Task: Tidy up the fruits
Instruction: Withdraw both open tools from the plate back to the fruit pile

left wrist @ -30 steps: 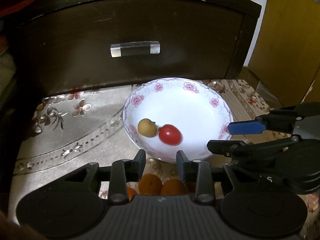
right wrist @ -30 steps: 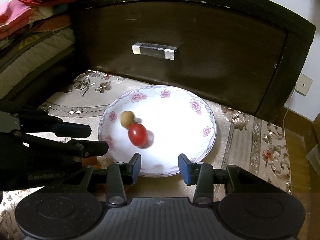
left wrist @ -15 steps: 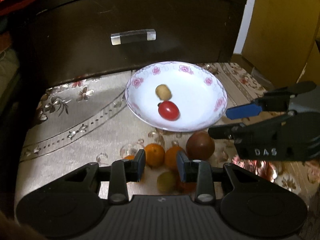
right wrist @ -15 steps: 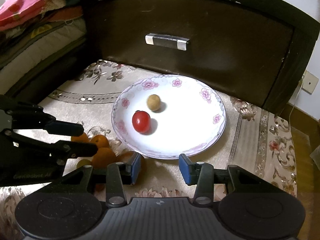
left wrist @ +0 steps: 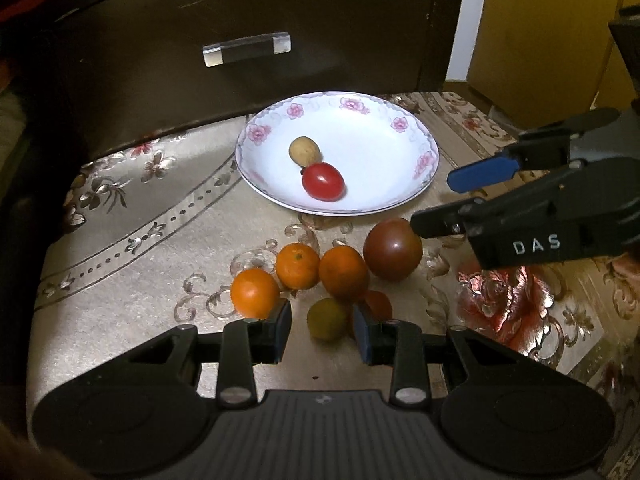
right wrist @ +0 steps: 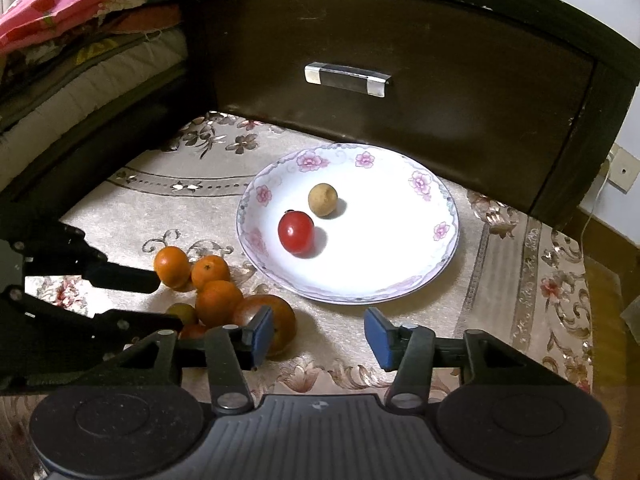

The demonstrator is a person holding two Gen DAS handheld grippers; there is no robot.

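Two fruits plated, rest waiting on the cloth

Left gripper, jaws part-open w/ nothing held, hovers over a greenish fruit; right gripper, empty, jaws opening beside the dark tomato, prob. next for the plate.

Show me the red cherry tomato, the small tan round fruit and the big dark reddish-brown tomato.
red cherry tomato (right wrist: 296,233), right wrist view, middle.
small tan round fruit (right wrist: 322,199), right wrist view, middle.
big dark reddish-brown tomato (left wrist: 393,249), left wrist view, front.
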